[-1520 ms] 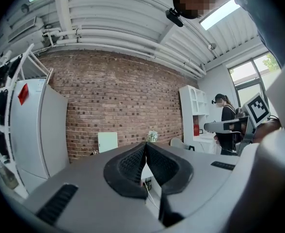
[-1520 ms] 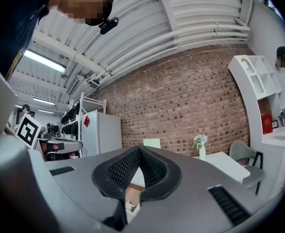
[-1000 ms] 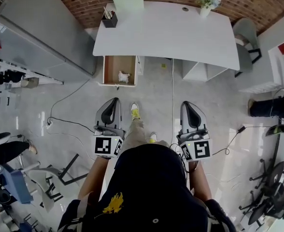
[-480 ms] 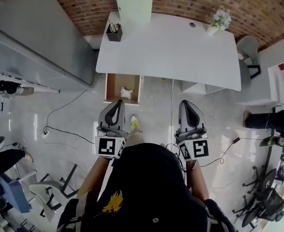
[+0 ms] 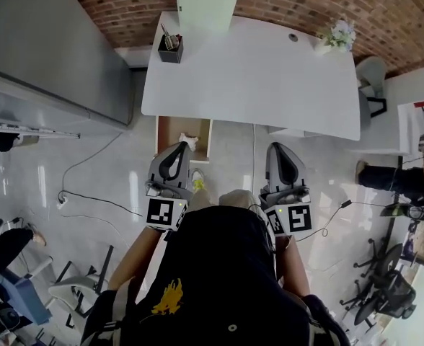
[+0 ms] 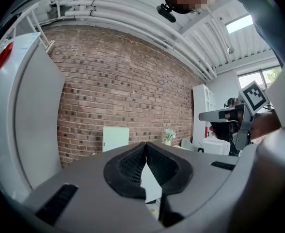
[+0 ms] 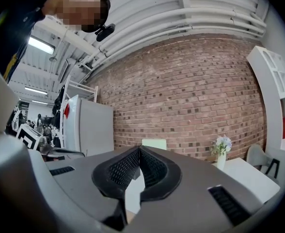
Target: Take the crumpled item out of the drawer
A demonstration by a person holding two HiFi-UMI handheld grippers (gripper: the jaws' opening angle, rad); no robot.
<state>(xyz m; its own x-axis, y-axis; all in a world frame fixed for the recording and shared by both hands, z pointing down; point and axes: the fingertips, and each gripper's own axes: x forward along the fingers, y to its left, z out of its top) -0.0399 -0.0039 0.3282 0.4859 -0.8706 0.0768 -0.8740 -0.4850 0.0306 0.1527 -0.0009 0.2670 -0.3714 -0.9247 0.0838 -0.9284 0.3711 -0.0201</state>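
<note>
You have closed in on the desk (image 5: 270,71) over the last second. A moment ago the open drawer (image 5: 173,128) lay well ahead of both tongs with bare floor between. Now it sits just left of centre in the head view, and the tip of the left tongs (image 5: 180,147) overlaps its lower edge.

The crumpled item (image 5: 192,141), a small white wad, lies in the drawer toward its lower right and shows just beside that tip. Nothing in the head view suggests it has been touched.

Your left tongs are clenched, pads meeting at the tip with nothing between them. Your right tongs (image 5: 280,148) are clenched and empty too, hanging over the floor right of centre, well apart from the drawer. Neither gripper view shows the drawer or the wad. Both look out level at the brick wall.

So the walk-up looks about done and the grasp has not begun. The left tongs seem the better placed pair. You would need to let them spread and tip them down into the drawer, keeping clear of its right wall, since the wad lies close to it.
</note>
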